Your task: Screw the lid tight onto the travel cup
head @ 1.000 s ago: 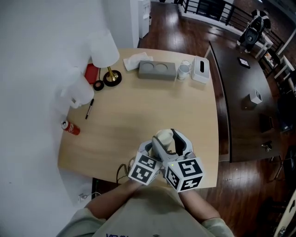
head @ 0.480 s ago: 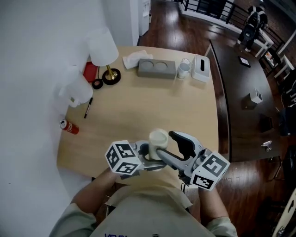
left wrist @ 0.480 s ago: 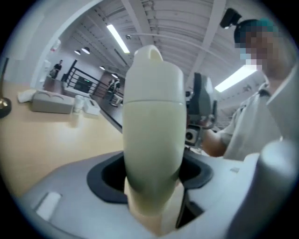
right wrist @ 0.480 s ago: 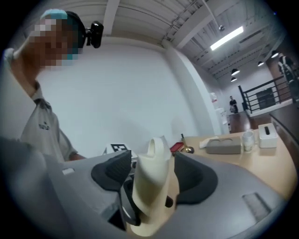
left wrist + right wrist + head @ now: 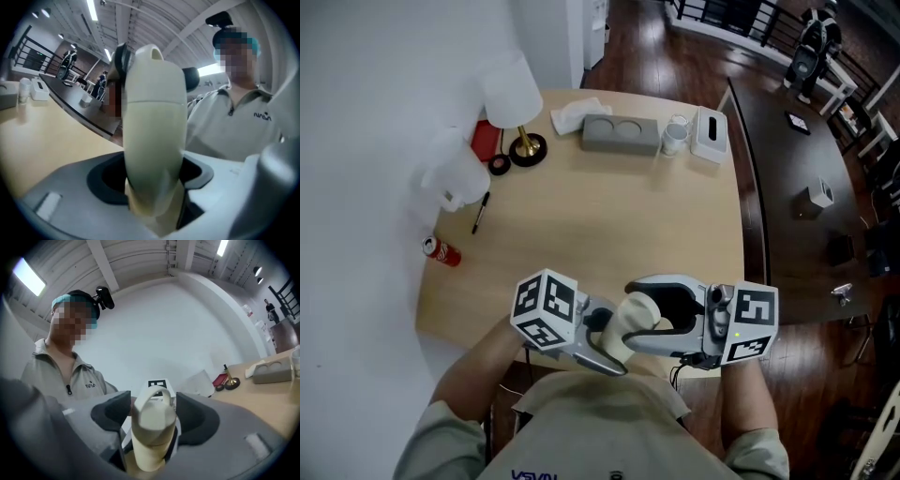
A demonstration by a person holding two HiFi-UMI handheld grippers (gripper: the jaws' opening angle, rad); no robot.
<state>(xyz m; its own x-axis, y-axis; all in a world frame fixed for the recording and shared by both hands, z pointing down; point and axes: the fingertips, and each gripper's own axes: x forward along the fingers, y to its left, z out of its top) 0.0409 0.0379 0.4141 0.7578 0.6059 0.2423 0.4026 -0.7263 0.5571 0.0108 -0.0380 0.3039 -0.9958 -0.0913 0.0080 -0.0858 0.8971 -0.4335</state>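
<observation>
Holds the cream travel cup (image 5: 630, 319) clear of the bench (image 5: 609, 216), close to the chest, above the near edge. Pinches its lower body with the left gripper (image 5: 152, 178) fingers, spread wide round it. Clamps the lid (image 5: 150, 408) end, loop uppermost, with the right gripper (image 5: 153, 422) fingers from the opposite side. Further out on the bench: red can (image 5: 442, 251), pen (image 5: 478, 214), lamp (image 5: 514, 94) by the wall — then grey two-hole block (image 5: 622, 133), glass (image 5: 675, 138), tissue box (image 5: 710, 125) at the far edge.
</observation>
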